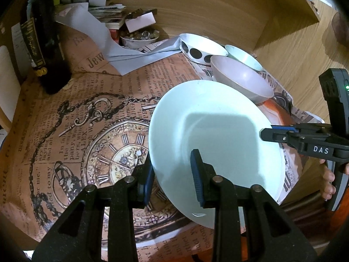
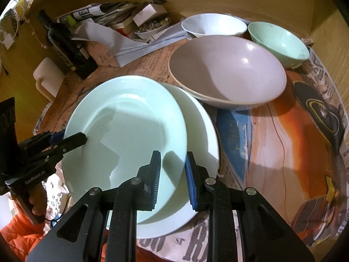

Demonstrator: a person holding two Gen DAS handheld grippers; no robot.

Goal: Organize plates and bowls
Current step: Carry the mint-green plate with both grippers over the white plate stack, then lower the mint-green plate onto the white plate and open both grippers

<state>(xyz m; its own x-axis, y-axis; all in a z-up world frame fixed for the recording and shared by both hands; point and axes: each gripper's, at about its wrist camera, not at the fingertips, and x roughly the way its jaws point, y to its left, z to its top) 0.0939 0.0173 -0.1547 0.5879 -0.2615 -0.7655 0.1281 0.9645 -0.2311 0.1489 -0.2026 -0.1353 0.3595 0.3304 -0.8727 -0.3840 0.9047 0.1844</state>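
A pale green plate (image 1: 218, 131) (image 2: 130, 126) is held by both grippers at opposite rims. My left gripper (image 1: 172, 163) (image 2: 74, 138) is shut on its near-left rim, and my right gripper (image 2: 173, 163) (image 1: 267, 132) is shut on the opposite rim. The green plate hangs tilted, partly over a white plate (image 2: 202, 131) that lies on the table. Behind them stand a large mauve bowl (image 2: 226, 72) (image 1: 240, 78), a mint bowl (image 2: 279, 41) (image 1: 242, 55) and a white bowl with black dots (image 1: 200, 45) (image 2: 213, 25).
Printed paper (image 1: 87, 113) covers the table. A dark bottle (image 1: 43, 43) (image 2: 67, 45) stands at the back left. Stacked papers and a small dish of stones (image 1: 139, 37) sit by the wooden back wall. A white mug (image 2: 47, 78) is at the left edge.
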